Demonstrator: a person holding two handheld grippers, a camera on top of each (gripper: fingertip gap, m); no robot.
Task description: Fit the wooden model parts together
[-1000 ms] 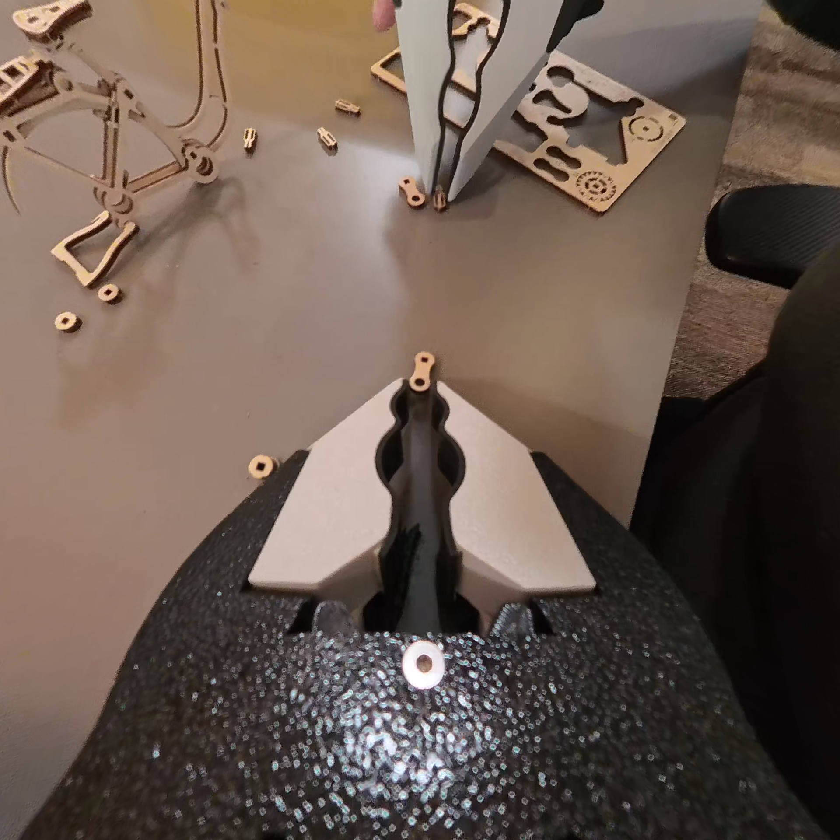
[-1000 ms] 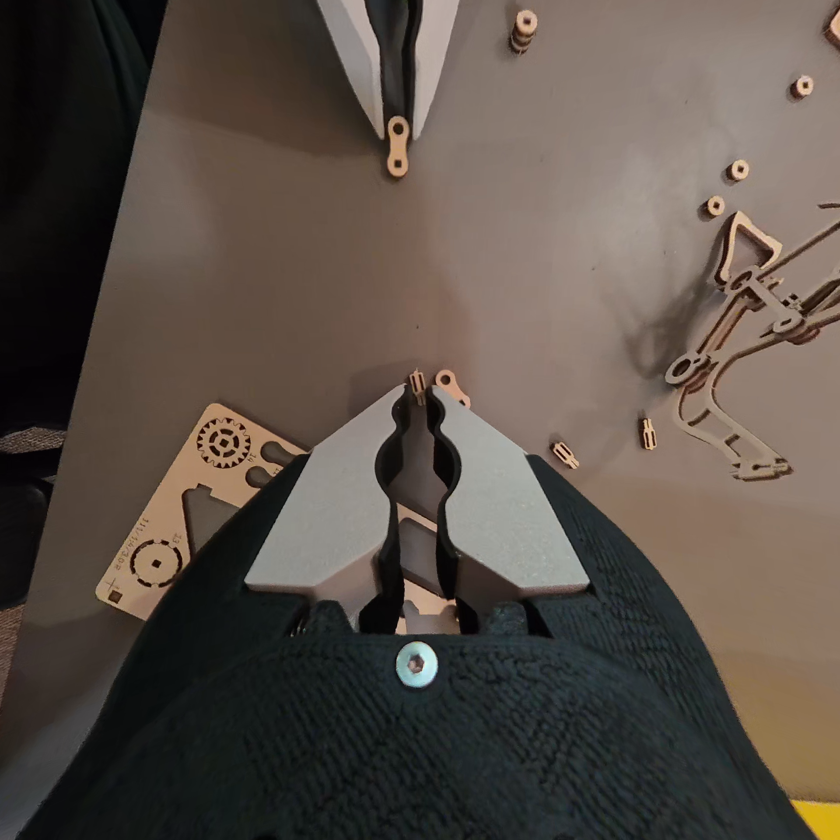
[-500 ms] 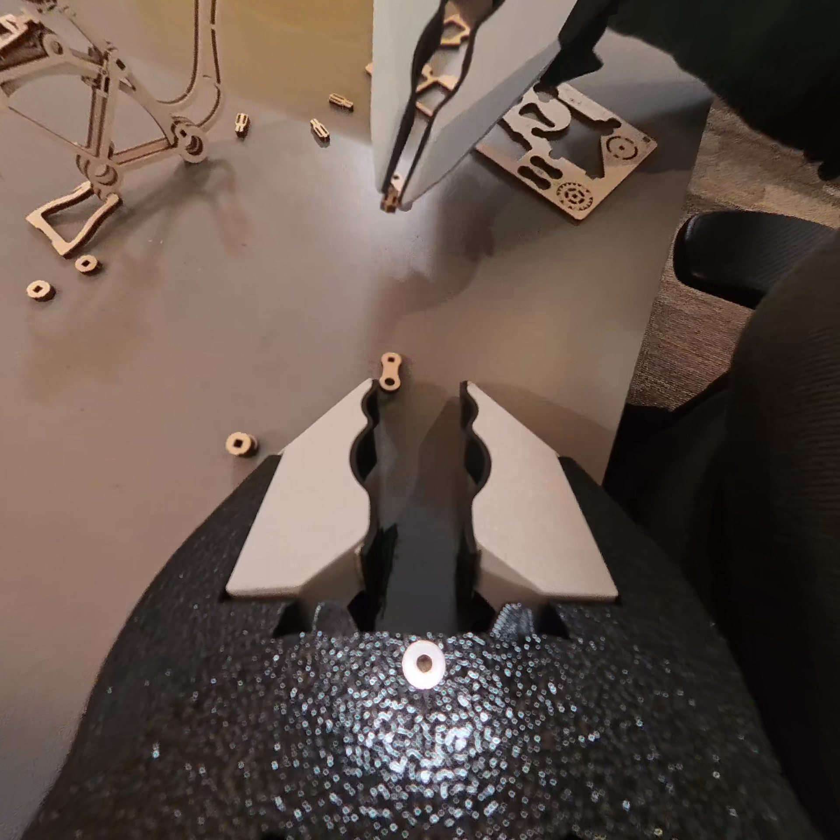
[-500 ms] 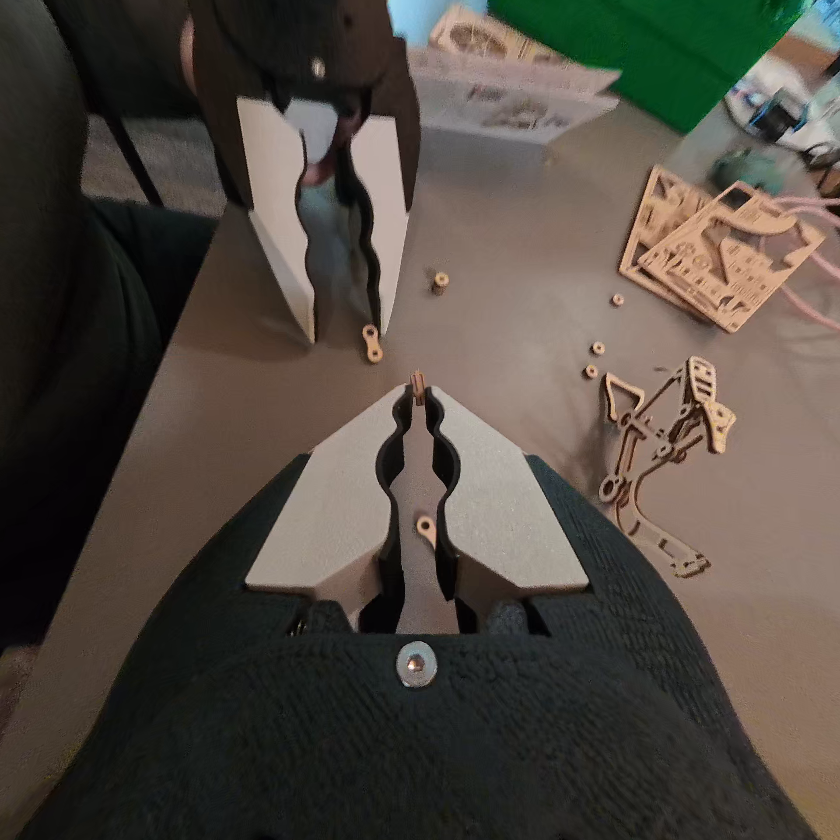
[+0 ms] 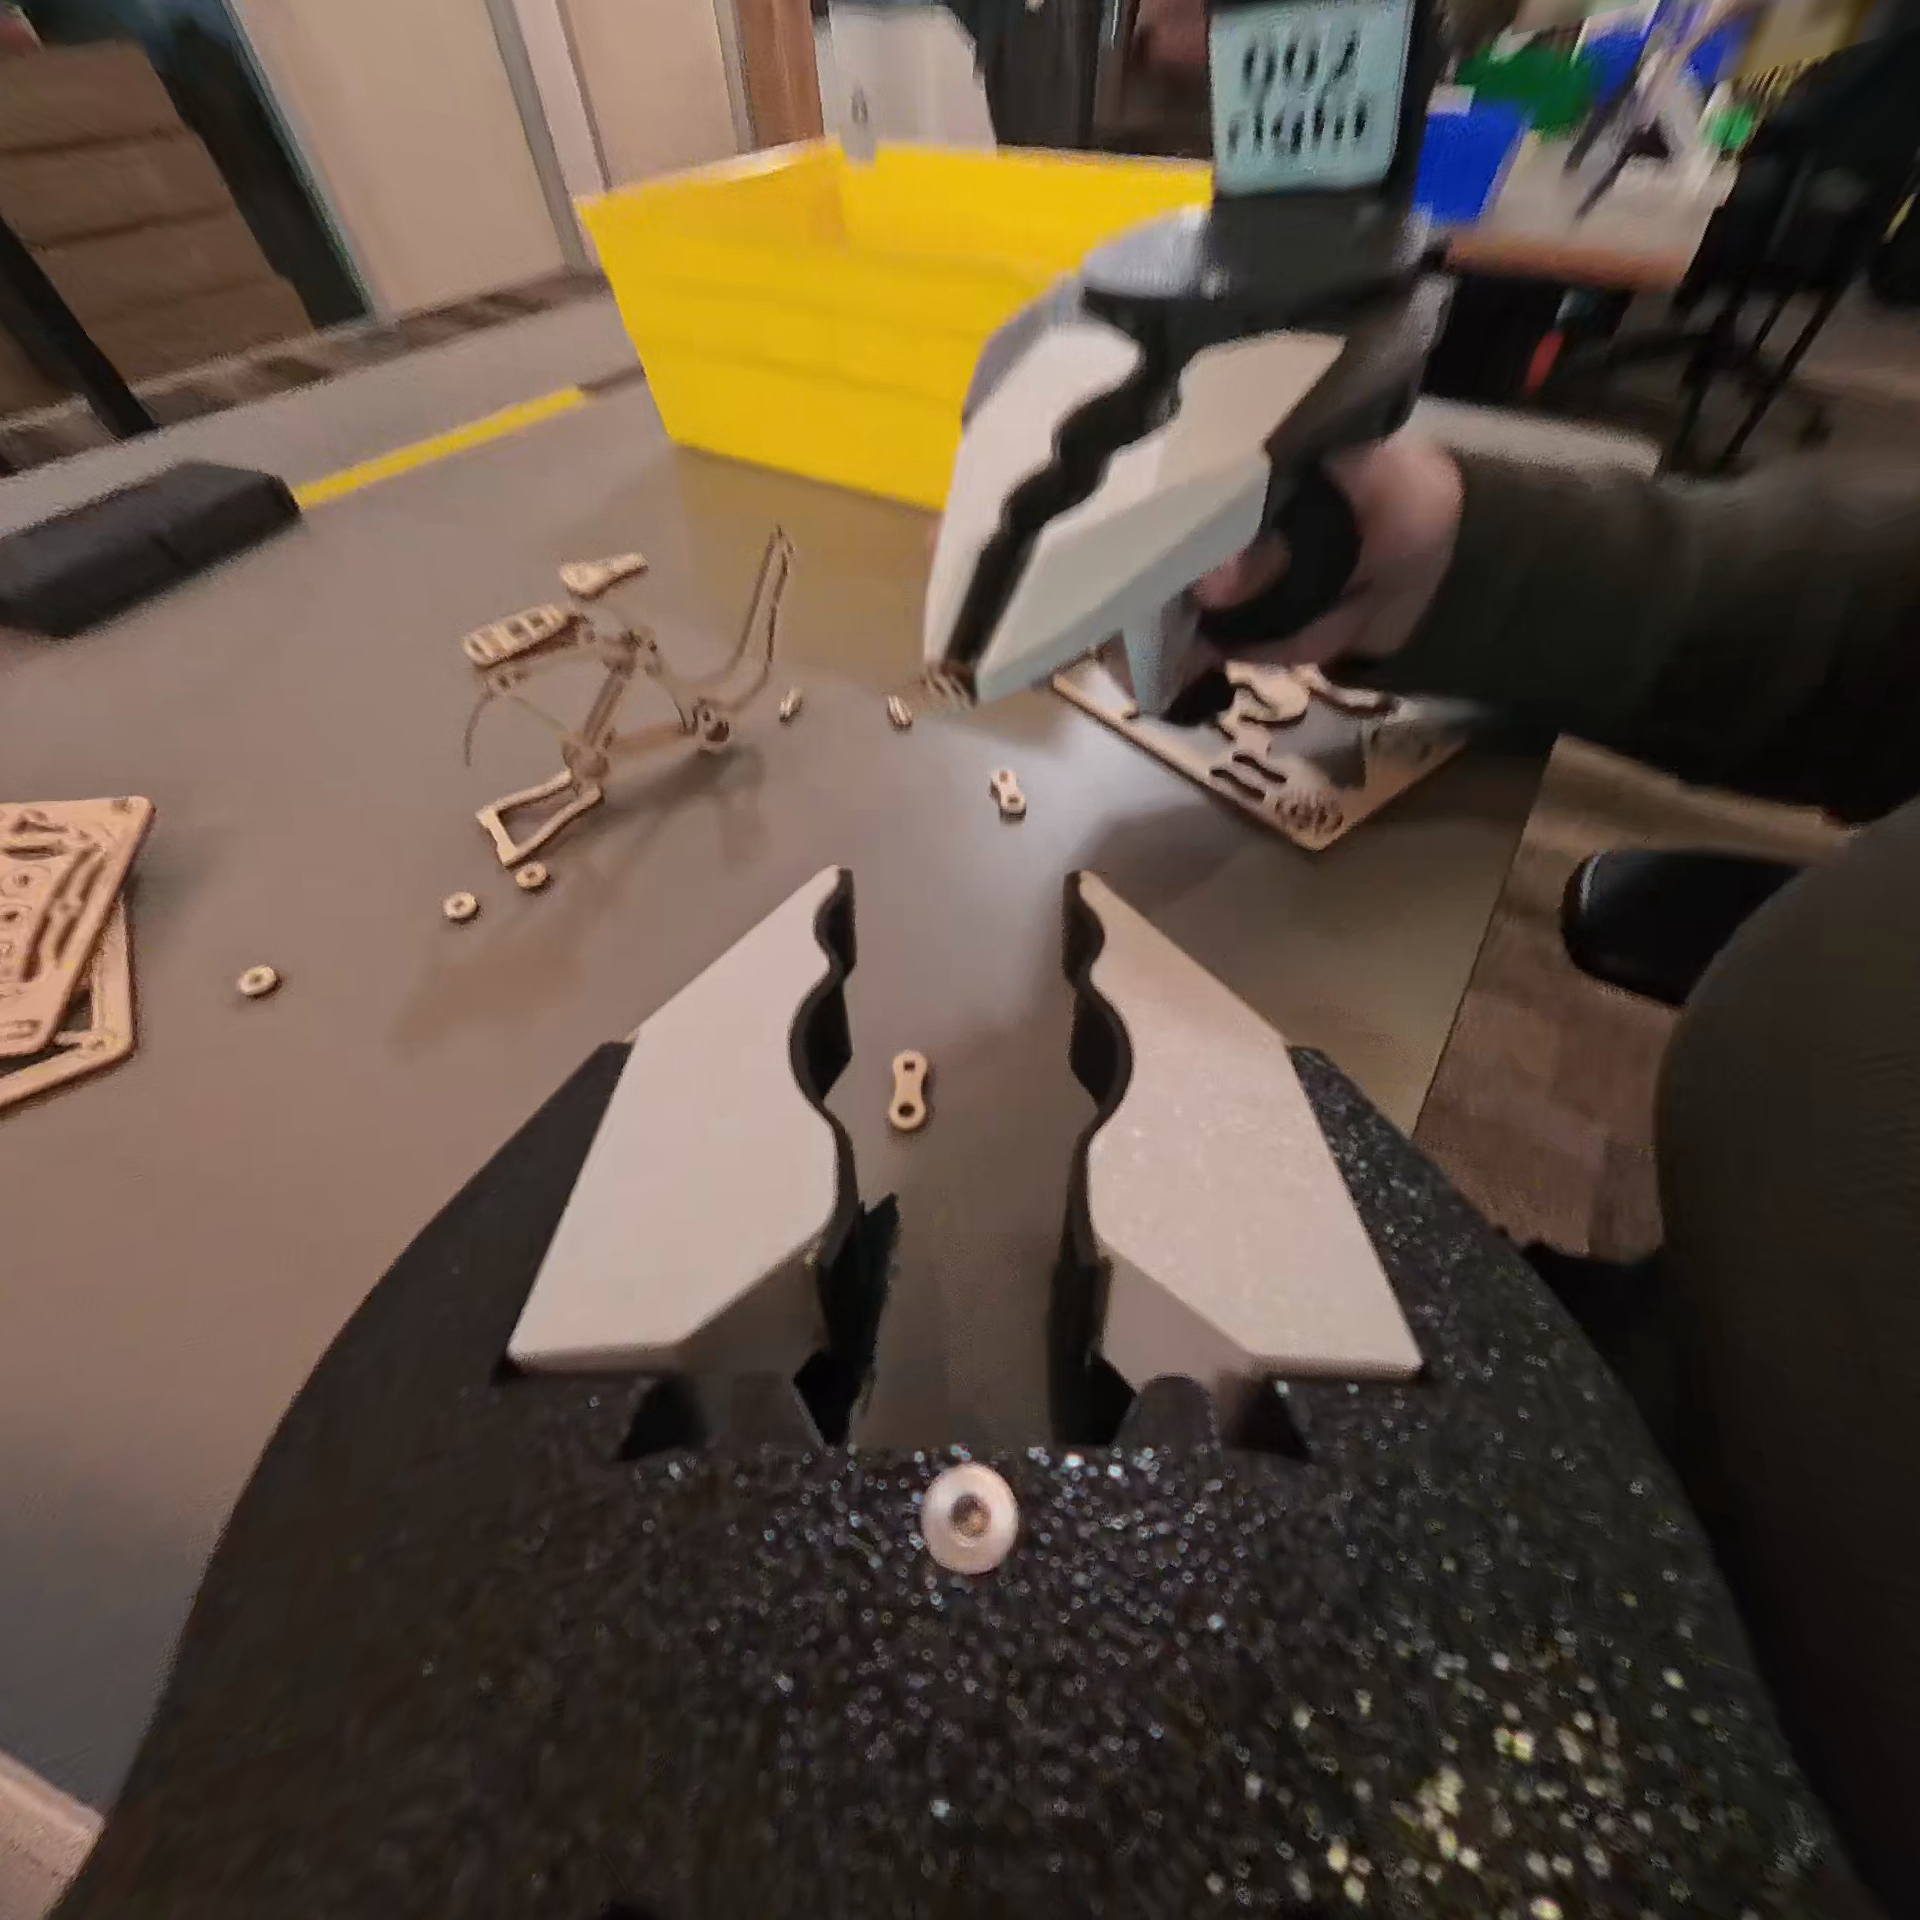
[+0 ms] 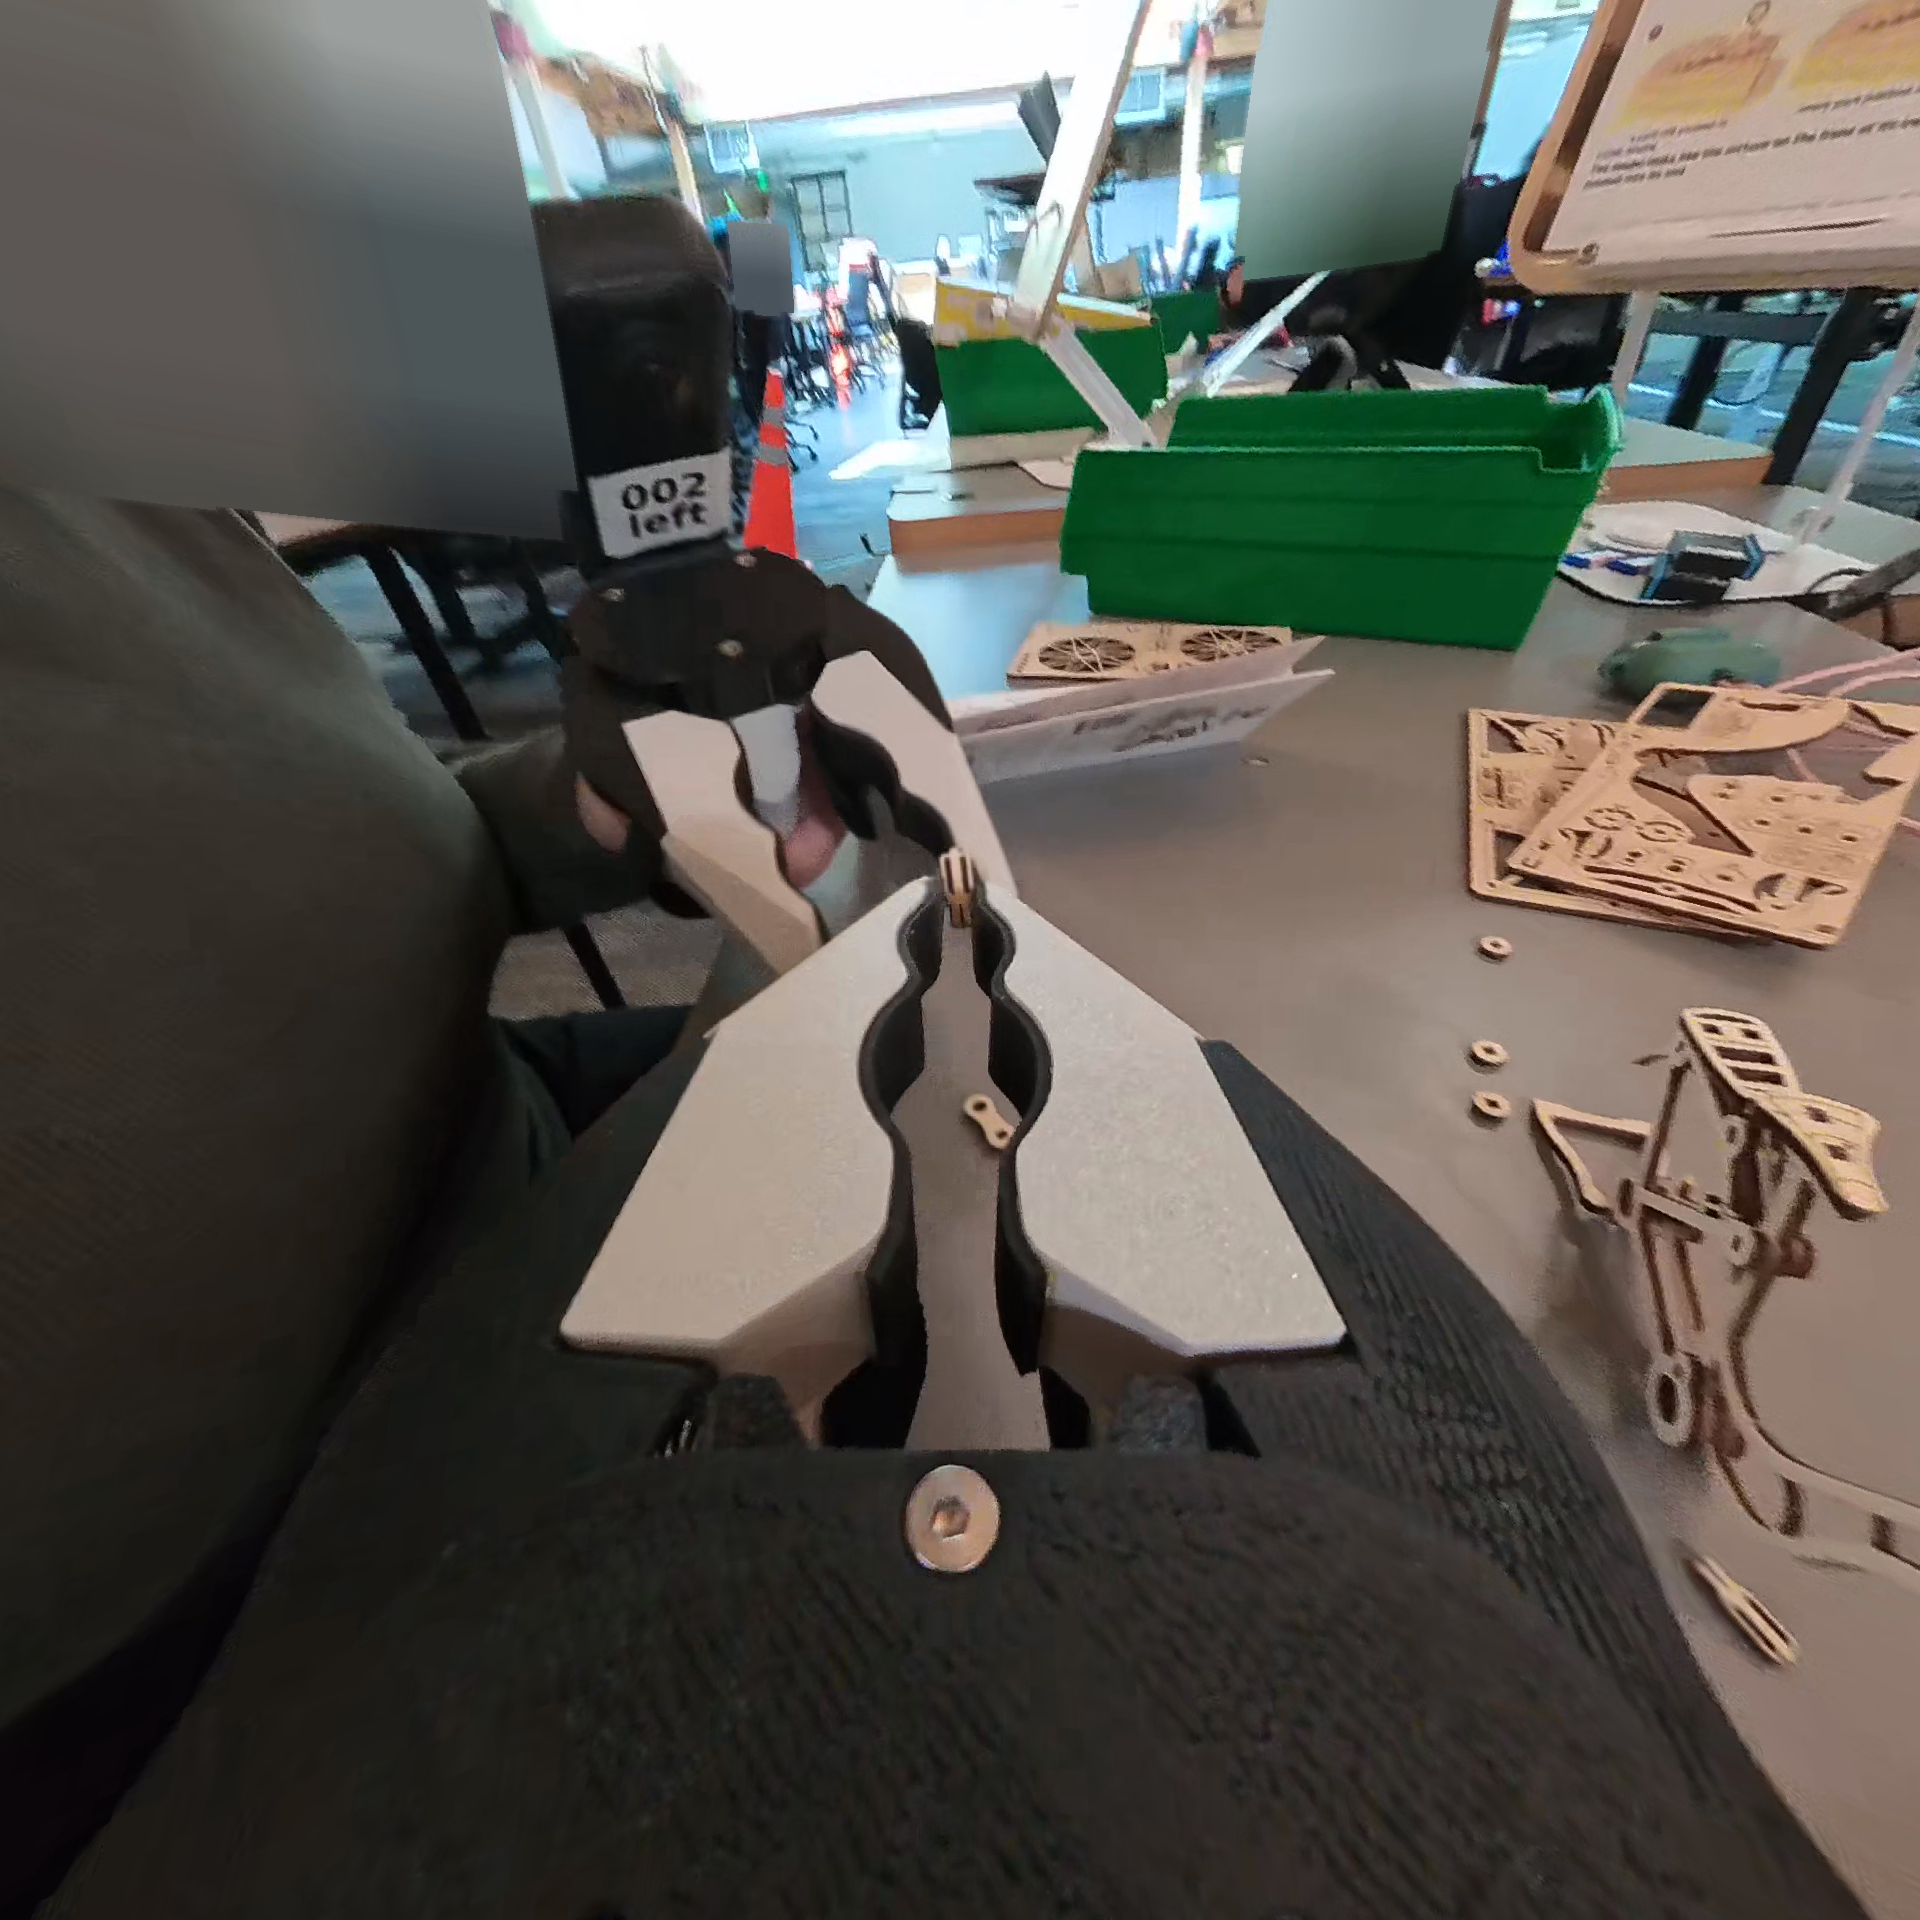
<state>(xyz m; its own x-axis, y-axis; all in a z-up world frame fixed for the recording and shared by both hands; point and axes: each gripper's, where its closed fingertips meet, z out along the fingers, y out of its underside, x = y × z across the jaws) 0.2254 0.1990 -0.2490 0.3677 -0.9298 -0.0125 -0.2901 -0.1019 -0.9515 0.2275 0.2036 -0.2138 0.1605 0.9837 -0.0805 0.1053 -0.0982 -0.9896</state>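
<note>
My left gripper (image 5: 961,885) is open and empty above the grey table. A small wooden link (image 5: 909,1089) lies flat on the table between its fingers, untouched. My right gripper (image 6: 958,914) is shut on a small wooden pin (image 6: 956,883), held upright at its tips above the table. In the left wrist view the right gripper (image 5: 951,675) hovers at the far right. A second link (image 5: 1006,792) lies under it. The part-built wooden frame model (image 5: 613,707) stands at the far left; it also shows in the right wrist view (image 6: 1714,1195).
A yellow bin (image 5: 883,312) stands at the back. A punched-out wooden sheet (image 5: 1278,748) lies by the right table edge and more sheets (image 5: 52,914) at the left. Loose washers (image 5: 460,906) and pins (image 5: 790,704) lie scattered. Green bins (image 6: 1330,520) stand beyond.
My left gripper opened, let go of the link, which now lies on the table, and tilted up. My right gripper lifted off the table with the pin in it.
</note>
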